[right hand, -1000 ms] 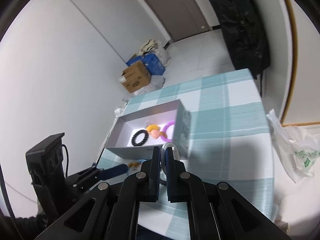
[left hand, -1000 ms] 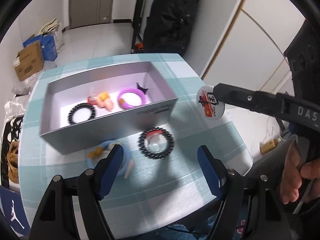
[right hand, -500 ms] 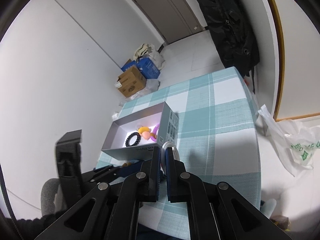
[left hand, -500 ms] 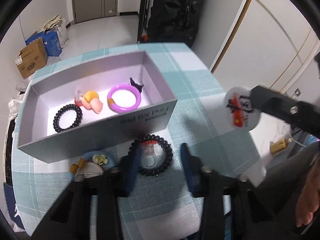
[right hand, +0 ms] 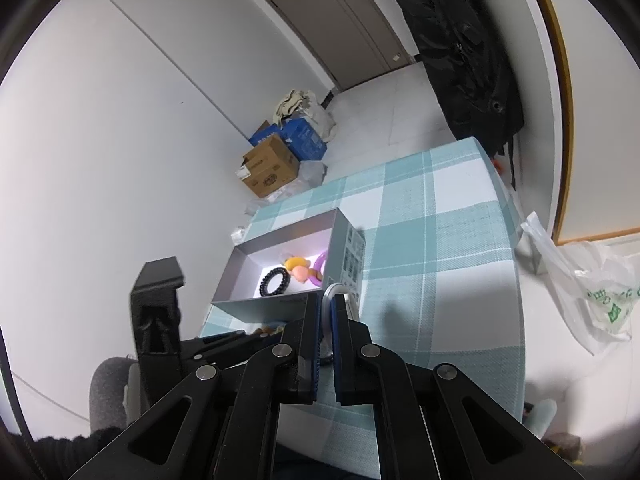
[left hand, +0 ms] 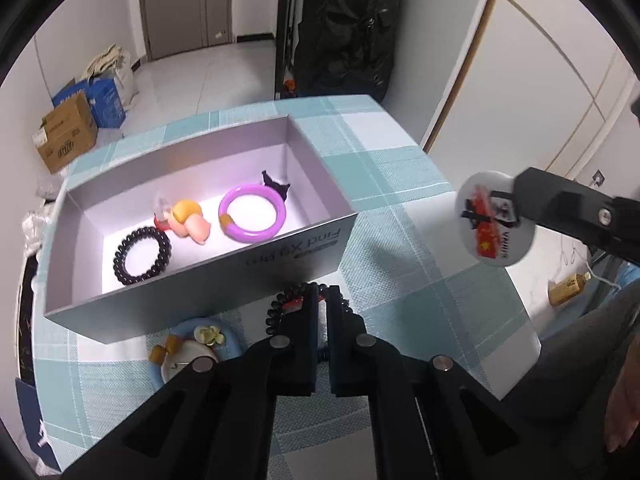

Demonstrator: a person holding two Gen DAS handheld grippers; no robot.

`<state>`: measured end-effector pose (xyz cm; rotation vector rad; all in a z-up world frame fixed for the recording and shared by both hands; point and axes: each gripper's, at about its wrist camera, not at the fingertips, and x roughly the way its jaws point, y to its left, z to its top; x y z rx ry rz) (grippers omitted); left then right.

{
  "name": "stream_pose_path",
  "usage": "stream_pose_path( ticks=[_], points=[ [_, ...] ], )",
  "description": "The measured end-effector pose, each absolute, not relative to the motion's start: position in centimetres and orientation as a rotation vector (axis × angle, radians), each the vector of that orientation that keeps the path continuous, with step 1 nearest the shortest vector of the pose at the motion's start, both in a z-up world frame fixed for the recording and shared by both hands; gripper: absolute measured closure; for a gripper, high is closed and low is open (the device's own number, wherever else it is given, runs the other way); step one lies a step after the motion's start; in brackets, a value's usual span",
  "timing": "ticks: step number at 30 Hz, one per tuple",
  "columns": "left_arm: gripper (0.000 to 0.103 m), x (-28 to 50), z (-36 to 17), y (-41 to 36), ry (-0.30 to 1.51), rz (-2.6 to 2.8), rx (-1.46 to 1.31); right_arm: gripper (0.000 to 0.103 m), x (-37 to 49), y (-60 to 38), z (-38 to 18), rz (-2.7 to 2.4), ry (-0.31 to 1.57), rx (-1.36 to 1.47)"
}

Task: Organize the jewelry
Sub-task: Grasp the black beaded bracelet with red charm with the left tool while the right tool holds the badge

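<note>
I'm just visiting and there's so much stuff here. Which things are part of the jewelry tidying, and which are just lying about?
Part of the job:
grey box
purple bangle
black bead bracelet in the box
black bracelet at the left gripper
round badge in the right gripper
blue clip

Lying about:
cardboard carton
black bag
plastic bag

Bracelets (left hand: 252, 214) in box (left hand: 120, 308) on table (left hand: 400, 184)

Table covered by teal-and-white checked cloth (left hand: 404, 216). Beyond its far edge: black bag (left hand: 344, 28) standing against the wall; brown cardboard carton (left hand: 66, 136) on the floor off the far-left corner, blue box (left hand: 102, 98) just behind it. White plastic bag (right hand: 580, 284) right of the table.
</note>
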<state>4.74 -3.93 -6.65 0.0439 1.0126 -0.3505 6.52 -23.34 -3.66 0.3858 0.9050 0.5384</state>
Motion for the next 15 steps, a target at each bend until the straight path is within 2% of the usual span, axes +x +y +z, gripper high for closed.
stream_pose_path(
  ticks=[15],
  points=[
    [0.103, 4.2, -5.4, -1.8, 0.982, -0.385, -0.061, 0.099, 6.7, -23.0, -3.8, 0.536, 0.906, 0.381]
  ],
)
